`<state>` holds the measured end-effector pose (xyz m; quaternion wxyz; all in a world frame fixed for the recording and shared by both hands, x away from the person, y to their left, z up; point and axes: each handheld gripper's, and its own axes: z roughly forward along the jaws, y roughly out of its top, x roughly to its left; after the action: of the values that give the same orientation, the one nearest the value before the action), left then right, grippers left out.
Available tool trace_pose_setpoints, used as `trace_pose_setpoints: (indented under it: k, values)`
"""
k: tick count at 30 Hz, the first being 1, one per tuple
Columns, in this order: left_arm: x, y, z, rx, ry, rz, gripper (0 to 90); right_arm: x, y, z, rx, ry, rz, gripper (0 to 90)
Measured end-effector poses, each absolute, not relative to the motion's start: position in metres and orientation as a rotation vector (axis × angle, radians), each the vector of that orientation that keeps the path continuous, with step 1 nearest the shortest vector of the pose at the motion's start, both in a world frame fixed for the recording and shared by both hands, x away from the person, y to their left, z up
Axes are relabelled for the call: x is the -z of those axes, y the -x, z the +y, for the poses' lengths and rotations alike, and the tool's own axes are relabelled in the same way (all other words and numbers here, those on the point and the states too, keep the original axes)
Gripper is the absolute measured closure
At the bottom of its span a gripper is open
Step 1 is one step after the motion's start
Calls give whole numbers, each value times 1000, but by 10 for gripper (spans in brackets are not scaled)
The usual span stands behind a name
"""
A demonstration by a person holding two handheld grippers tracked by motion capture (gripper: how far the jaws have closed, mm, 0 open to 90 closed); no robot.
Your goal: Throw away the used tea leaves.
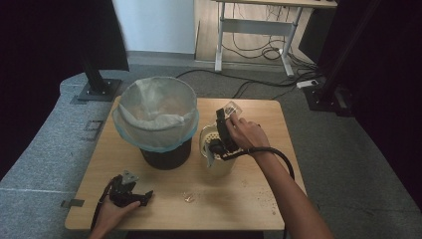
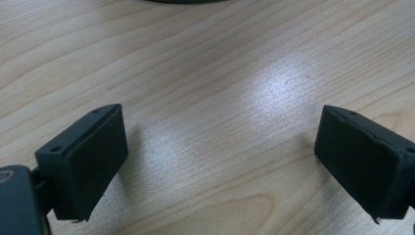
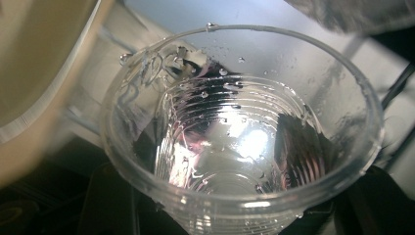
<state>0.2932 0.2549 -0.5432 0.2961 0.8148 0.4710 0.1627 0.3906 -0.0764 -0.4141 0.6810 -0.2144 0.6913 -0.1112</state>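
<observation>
My right gripper (image 1: 224,117) is raised over the table's middle right, shut on a clear plastic cup (image 1: 230,108). The right gripper view looks into the cup's (image 3: 235,142) mouth: it is wet with droplets and tilted on its side, gripped near its base by the dark jaws. Just below it stands a cream container (image 1: 204,144) with a perforated top. Down at the front left, my left gripper (image 1: 130,191) lies low on the wooden table (image 1: 249,189). In its own view the left gripper (image 2: 220,156) is open, with bare wood between its fingers (image 2: 88,161).
A dark bin (image 1: 164,157) lined with a translucent bag (image 1: 157,117) stands at the back left of the table. A small clear scrap (image 1: 188,197) and crumbs (image 1: 268,199) lie near the front edge. Desk legs and cables (image 1: 259,50) sit on the floor beyond.
</observation>
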Motion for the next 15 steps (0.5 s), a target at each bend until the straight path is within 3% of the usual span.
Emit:
trace_pose_setpoints:
  k: [9,10,15]
  values:
    - [543,-293,255,-436,-2165,1253,50,388,-392,-97,-527,-212,1893,407]
    - [543,-293,255,-437,-2164,1254,50,384,-393,-109,-740,-410,1924,407]
    - [544,-293,254,-441,-2162,1255,48,381,-397,-134,-1099,-697,1918,408]
